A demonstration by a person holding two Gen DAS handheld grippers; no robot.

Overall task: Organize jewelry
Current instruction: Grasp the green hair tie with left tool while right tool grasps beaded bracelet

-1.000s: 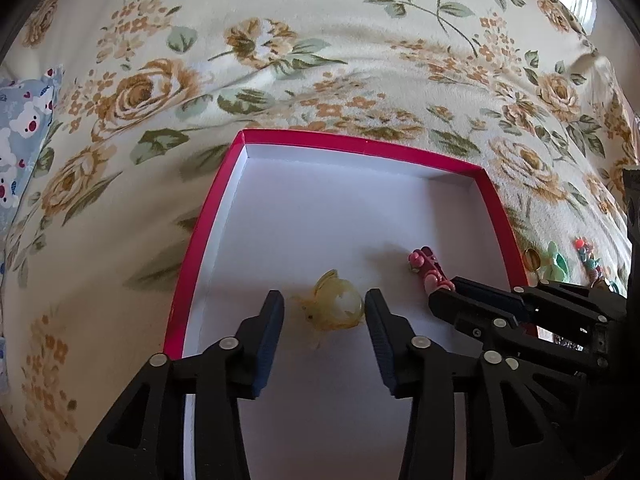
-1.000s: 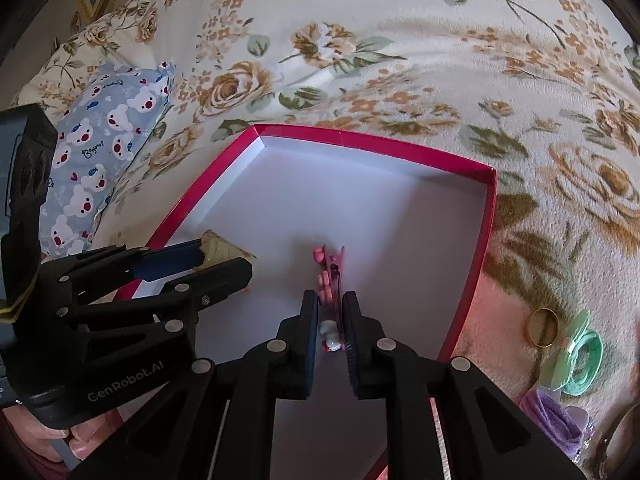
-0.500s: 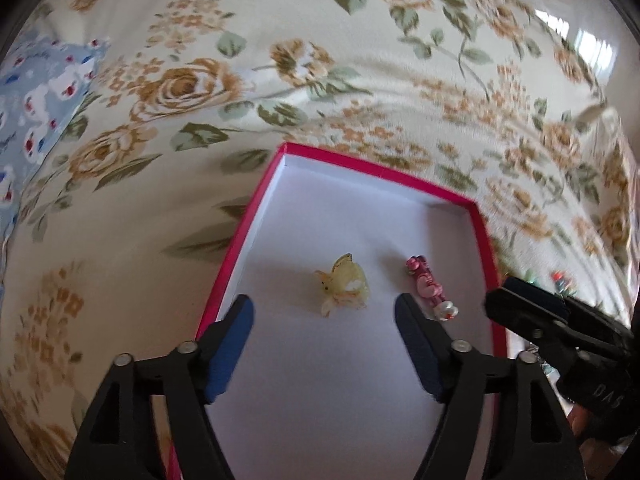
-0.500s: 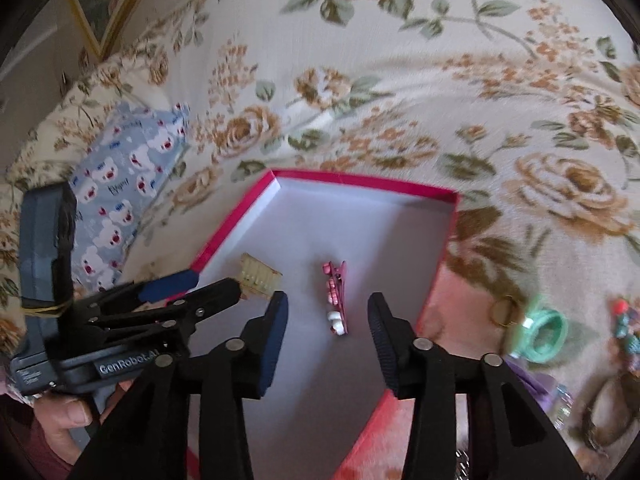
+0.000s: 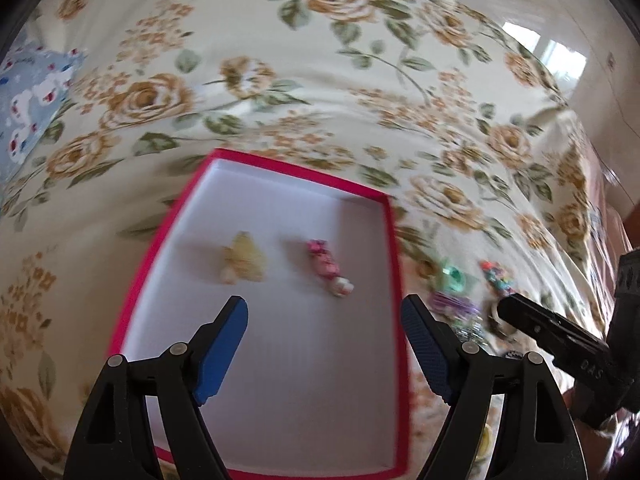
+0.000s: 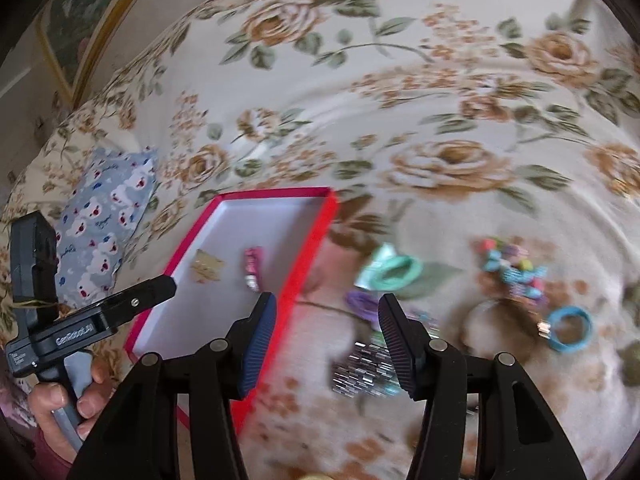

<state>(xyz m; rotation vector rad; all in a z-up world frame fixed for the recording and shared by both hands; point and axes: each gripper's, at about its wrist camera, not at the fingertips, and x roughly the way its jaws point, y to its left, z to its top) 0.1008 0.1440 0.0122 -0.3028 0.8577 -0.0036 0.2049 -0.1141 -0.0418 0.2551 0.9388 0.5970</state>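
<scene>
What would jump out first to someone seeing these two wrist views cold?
The red-rimmed box on the floral bedspread, white inside, holding just a yellow clip and a pink clip side by side. Right of the box, a loose heap of jewelry lies on the fabric. Both claws, left and right, have just been opening; nothing is between their jaws.

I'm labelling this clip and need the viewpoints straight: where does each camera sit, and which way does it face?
Left wrist: on the left claw, looking down into the red box; its own open fingers and the right claw's tip show.
Right wrist: on the right claw, looking down past the box edge at loose jewelry on the bedspread; the left claw and the hand holding it show.
Shared: box, yellow clip, pink clip, mint ring.
</scene>
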